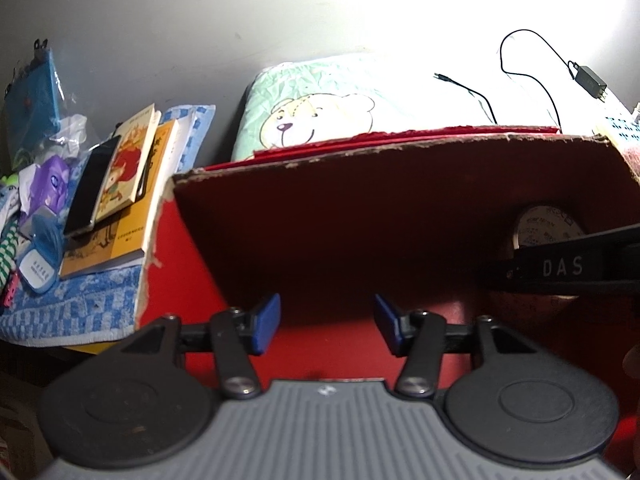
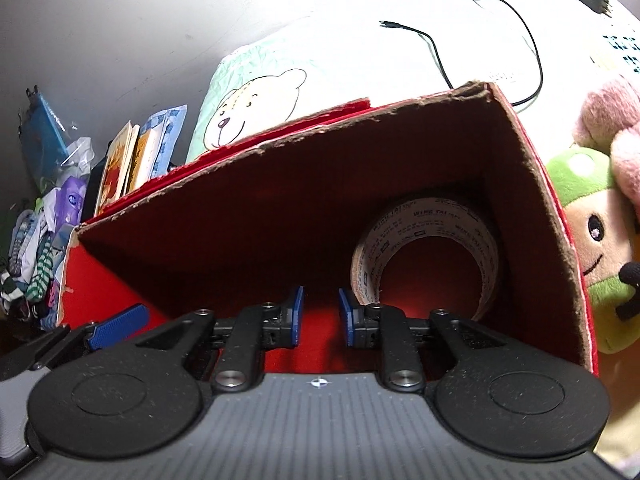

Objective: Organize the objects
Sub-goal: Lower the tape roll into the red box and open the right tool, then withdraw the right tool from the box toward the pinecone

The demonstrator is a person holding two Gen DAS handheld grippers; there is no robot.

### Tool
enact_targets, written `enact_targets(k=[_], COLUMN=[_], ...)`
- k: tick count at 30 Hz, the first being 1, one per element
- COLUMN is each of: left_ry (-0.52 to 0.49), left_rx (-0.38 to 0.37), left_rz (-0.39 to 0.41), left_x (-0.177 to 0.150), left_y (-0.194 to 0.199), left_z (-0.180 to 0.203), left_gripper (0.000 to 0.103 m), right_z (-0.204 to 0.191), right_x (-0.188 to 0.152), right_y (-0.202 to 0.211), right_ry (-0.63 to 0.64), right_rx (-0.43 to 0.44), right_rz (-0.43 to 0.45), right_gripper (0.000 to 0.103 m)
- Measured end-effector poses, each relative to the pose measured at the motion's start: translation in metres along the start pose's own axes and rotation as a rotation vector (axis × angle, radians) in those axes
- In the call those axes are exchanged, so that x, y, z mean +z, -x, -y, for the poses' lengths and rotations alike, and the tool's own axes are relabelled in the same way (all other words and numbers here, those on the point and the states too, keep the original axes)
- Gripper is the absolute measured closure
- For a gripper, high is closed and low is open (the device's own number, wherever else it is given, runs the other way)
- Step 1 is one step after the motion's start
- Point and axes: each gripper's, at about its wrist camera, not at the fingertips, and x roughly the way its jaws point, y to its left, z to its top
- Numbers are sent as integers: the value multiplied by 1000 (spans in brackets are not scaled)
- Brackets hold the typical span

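A red cardboard box (image 1: 360, 208) lies open toward both grippers, and both reach into its mouth. A roll of printed tape (image 2: 424, 214) stands on edge inside, against the right wall. My right gripper (image 2: 321, 317) is open with a narrow gap and nothing between its blue pads, just left of the roll's near edge. My left gripper (image 1: 326, 326) is open wide and empty over the red floor at the box's left side. In the left wrist view the tape roll (image 1: 544, 220) is half hidden behind the right gripper's black body (image 1: 560, 268).
Left of the box, books and a dark phone (image 1: 120, 184) are stacked on a blue checked towel (image 1: 80, 304), with clutter beyond. A bear-print pillow (image 1: 320, 116) and a black charger cable (image 2: 520, 40) lie behind. Plush toys (image 2: 592, 240) press against the box's right side.
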Motion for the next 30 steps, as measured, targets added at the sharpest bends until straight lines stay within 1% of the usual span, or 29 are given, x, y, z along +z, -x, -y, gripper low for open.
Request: enact_targets(k=[3, 10, 15, 18, 23, 25, 28, 30], left_ry=[-11, -26, -30, -35, -40, -35, -32, -45], left_rx=[1, -19, -31, -34, 3, 1, -24, -8], left_rz=[-3, -4, -2, 3, 2, 6, 23, 36], left_x=[1, 1, 2, 2, 3, 3, 4, 3], left_y=[-1, -1, 0, 0, 3, 9, 24, 34], left_z=[1, 3, 3, 3, 4, 4, 6, 9], left_gripper=[39, 28, 23, 23, 22, 22, 22, 22], right_z=[0, -10, -12, -14, -18, -16, -14, -13], right_x=[0, -2, -4, -6, -11, -14, -18, -21], right_y=[0, 2, 6, 13, 33, 42, 52, 58], right_ry=[23, 86, 102, 108, 156, 168, 186, 191], right_rx=[24, -1, -13, -34, -81, -104, -127, -136], right_rz=[0, 24, 54, 96, 174, 208, 240, 254], right_gripper=[80, 80, 80, 80, 80, 79, 75, 75])
